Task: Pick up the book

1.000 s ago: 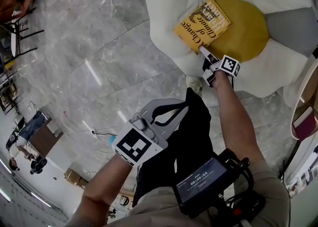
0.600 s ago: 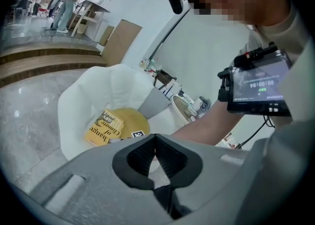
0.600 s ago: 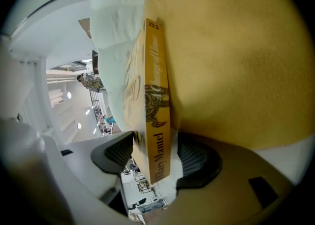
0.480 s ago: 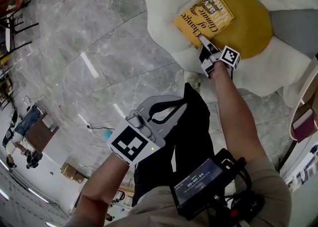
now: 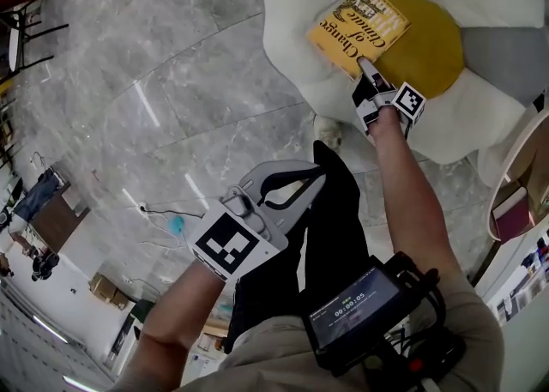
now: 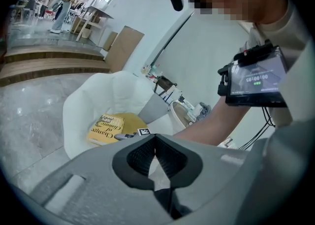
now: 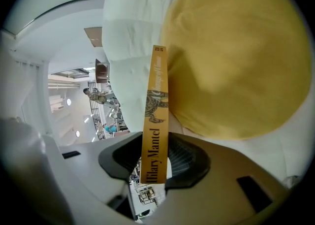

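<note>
A yellow book [image 5: 358, 21] lies on the round yellow cushion [image 5: 429, 47] of a white padded chair [image 5: 296, 56]. My right gripper [image 5: 364, 69] is at the book's near edge, and its jaws are closing. In the right gripper view the book's spine [image 7: 156, 91] stands upright between the two pads of that gripper [image 7: 155, 143], and both pads press on it. My left gripper [image 5: 317, 176] hangs low over the floor, away from the chair. In its own view my left gripper [image 6: 155, 138] has its tips together and holds nothing, with the book [image 6: 105, 128] far ahead.
A grey cushion [image 5: 502, 47] leans at the chair's right side. A round white side table [image 5: 515, 193] stands to the right of the chair. Grey marble floor [image 5: 171, 81] spreads to the left. Black chair legs [image 5: 34, 34] show at the far left.
My right gripper has gone from beside the book's near corner to gripping that edge, with its jaws narrowed on the spine. The left gripper has kept its place.
</note>
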A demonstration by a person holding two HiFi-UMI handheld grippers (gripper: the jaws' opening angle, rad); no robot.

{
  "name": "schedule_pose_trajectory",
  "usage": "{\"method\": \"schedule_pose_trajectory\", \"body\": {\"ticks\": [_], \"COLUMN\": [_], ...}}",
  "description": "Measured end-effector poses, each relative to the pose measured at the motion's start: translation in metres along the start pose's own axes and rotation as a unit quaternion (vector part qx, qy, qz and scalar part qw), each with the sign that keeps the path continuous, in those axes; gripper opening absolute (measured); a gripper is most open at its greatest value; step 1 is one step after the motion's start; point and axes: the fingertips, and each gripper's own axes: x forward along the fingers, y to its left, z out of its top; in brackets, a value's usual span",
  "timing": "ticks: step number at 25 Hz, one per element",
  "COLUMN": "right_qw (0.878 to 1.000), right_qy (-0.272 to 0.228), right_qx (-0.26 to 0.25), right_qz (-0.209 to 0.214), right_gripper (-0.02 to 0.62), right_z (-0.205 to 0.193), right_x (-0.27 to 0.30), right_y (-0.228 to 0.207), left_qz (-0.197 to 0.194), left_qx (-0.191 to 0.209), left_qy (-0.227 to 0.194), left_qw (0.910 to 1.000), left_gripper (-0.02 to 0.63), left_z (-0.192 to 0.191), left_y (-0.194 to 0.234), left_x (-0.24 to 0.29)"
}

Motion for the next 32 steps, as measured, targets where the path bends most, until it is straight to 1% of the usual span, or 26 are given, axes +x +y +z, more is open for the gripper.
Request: {"method": "schedule_pose_trajectory", "body": {"ticks": [4, 7, 10, 16, 18, 22, 26, 32], "right_qw": [1.000, 0.999, 0.999, 0.995, 0.994, 0.993, 0.993, 0.989], "right_qy": [0.003, 0.012, 0.023, 0.046, 0.050, 0.050, 0.047, 0.061], "right_qx": [-0.011, -0.026, -0.036, -0.083, -0.094, -0.104, -0.102, -0.113], "right_qz": [-0.021, -0.027, -0.031, -0.023, -0.014, 0.015, 0.042, 0.073], "right_gripper": [0.150, 0.149, 0.149, 0.149, 0.149, 0.149, 0.149, 0.149], "right_z": [0.001, -0.008, -0.023, -0.044, -0.054, -0.087, -0.114, -0.176], "right_x": [-0.016, -0.030, -0.050, -0.090, -0.105, -0.140, -0.166, -0.219], "right_y": [0.016, 0.034, 0.062, 0.127, 0.155, 0.218, 0.259, 0.322], "left_qz": [0.004, 0.006, 0.008, 0.012, 0.012, 0.012, 0.015, 0.018], "left_qx": [0.001, 0.010, 0.010, 0.023, 0.029, 0.034, 0.036, 0.052], "left_qy": [-0.012, -0.016, -0.030, -0.059, -0.068, -0.085, -0.099, -0.128], "left_qw": [0.9999, 0.9998, 0.9995, 0.9979, 0.9972, 0.9957, 0.9944, 0.9902], "left_gripper": [0.008, 0.008, 0.008, 0.008, 0.008, 0.008, 0.008, 0.008], "left_z": [0.008, 0.016, 0.029, 0.046, 0.049, 0.053, 0.051, 0.046], "left_y": [-0.010, -0.019, -0.035, -0.071, -0.088, -0.125, -0.144, -0.197], "left_x": [-0.015, -0.032, -0.052, -0.093, -0.110, -0.153, -0.178, -0.235]}}
